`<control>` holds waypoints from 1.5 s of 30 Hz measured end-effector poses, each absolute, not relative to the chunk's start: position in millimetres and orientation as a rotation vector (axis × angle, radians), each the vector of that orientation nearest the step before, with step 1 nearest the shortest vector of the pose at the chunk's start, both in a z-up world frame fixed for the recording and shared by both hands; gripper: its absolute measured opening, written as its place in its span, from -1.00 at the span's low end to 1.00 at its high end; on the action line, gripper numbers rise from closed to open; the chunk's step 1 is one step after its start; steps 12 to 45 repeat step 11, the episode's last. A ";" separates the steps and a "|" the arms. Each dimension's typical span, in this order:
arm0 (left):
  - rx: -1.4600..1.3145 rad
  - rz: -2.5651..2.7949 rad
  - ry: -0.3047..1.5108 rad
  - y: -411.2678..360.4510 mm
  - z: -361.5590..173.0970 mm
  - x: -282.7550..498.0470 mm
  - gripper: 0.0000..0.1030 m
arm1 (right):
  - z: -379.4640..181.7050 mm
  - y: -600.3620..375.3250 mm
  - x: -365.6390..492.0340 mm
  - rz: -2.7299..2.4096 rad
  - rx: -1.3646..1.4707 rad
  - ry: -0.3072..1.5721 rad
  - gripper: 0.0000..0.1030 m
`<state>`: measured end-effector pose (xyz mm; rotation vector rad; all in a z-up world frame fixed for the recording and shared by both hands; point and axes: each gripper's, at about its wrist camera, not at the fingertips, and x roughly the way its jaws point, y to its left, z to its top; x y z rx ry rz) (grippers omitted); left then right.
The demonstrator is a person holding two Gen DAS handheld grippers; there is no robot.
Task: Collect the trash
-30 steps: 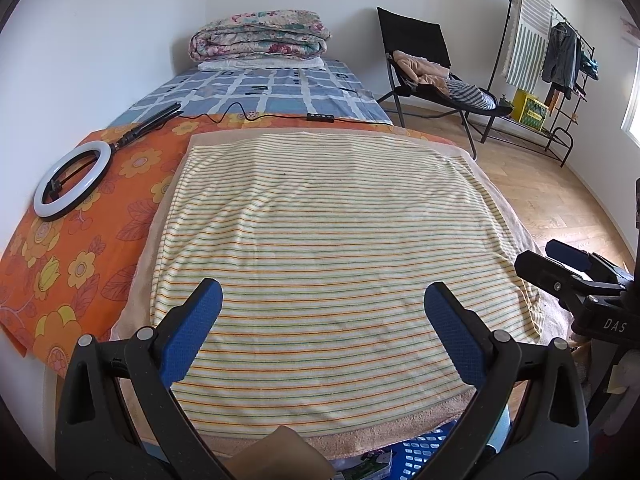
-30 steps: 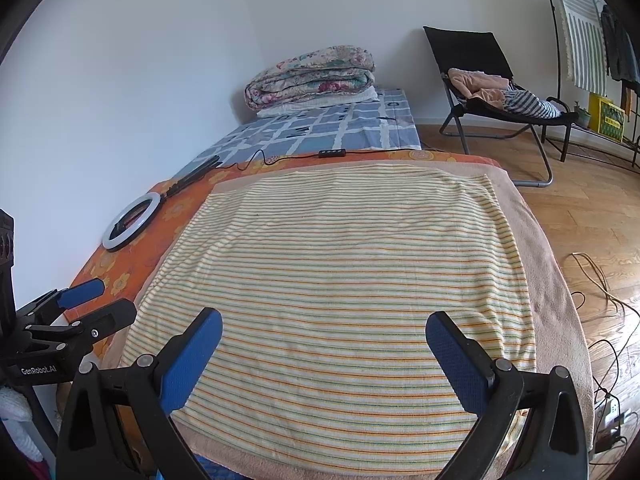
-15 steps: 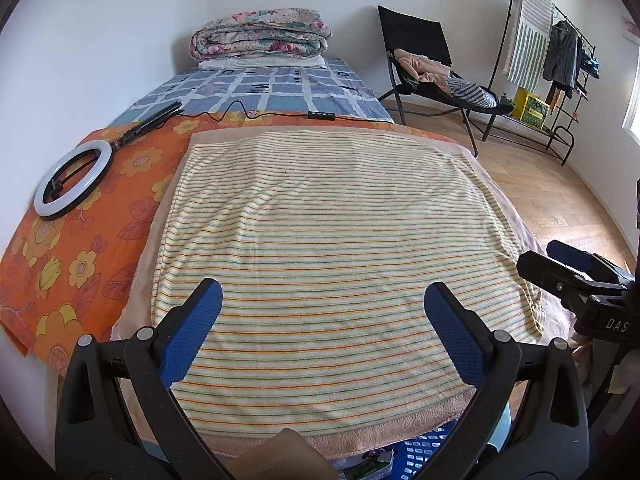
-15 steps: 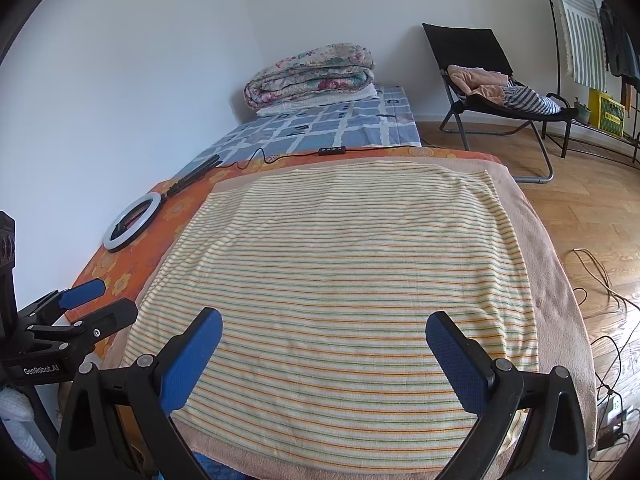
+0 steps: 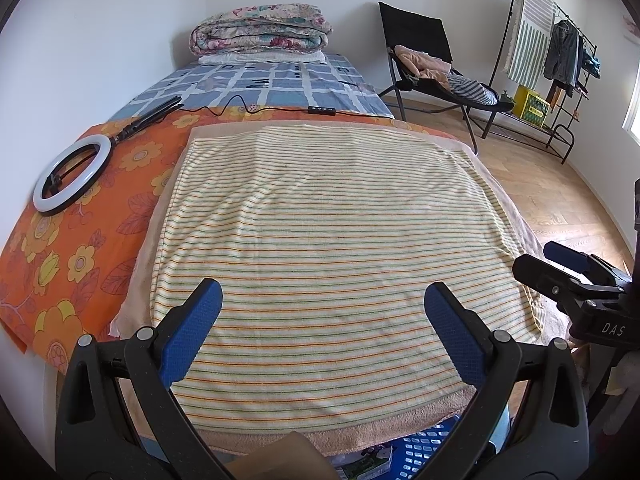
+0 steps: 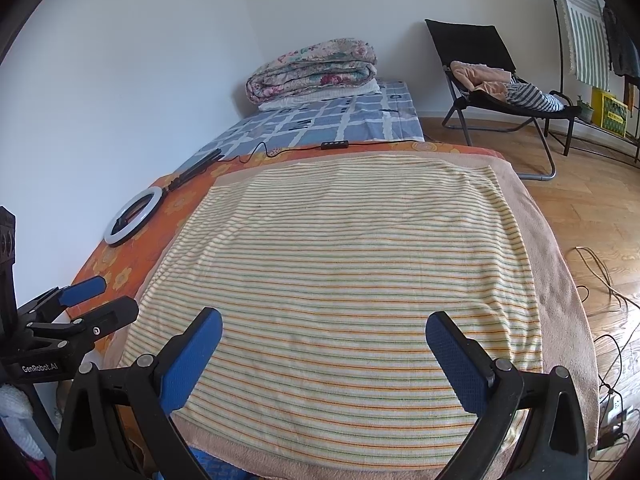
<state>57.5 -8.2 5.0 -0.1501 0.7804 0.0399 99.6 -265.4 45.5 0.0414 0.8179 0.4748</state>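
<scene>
A ring light (image 5: 71,178) is seen lying on the orange floral sheet at the left; the left gripper (image 5: 324,312) and right gripper (image 6: 324,344) are held over the striped towel (image 5: 332,248) — jaws wide, empty — and no trash can be made out on it.

Blue perforated plastic basket (image 5: 424,450) mostly hidden beneath the bed's near edge; contents unreadable. Flat brown piece (image 5: 288,460), possibly cardboard, cut off by bottom edge.
</scene>
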 end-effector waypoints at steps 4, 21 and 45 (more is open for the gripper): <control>-0.148 0.039 0.781 -7.2 5.1 57.0 0.99 | 43.9 -263.1 99.7 0.478 0.041 0.827 0.99; -0.124 0.055 0.769 -6.3 -1.3 51.3 0.99 | 43.6 -262.2 99.0 0.478 0.042 0.829 0.99; -0.124 0.055 0.769 -6.3 -1.3 51.3 0.99 | 43.6 -262.2 99.0 0.478 0.042 0.829 0.99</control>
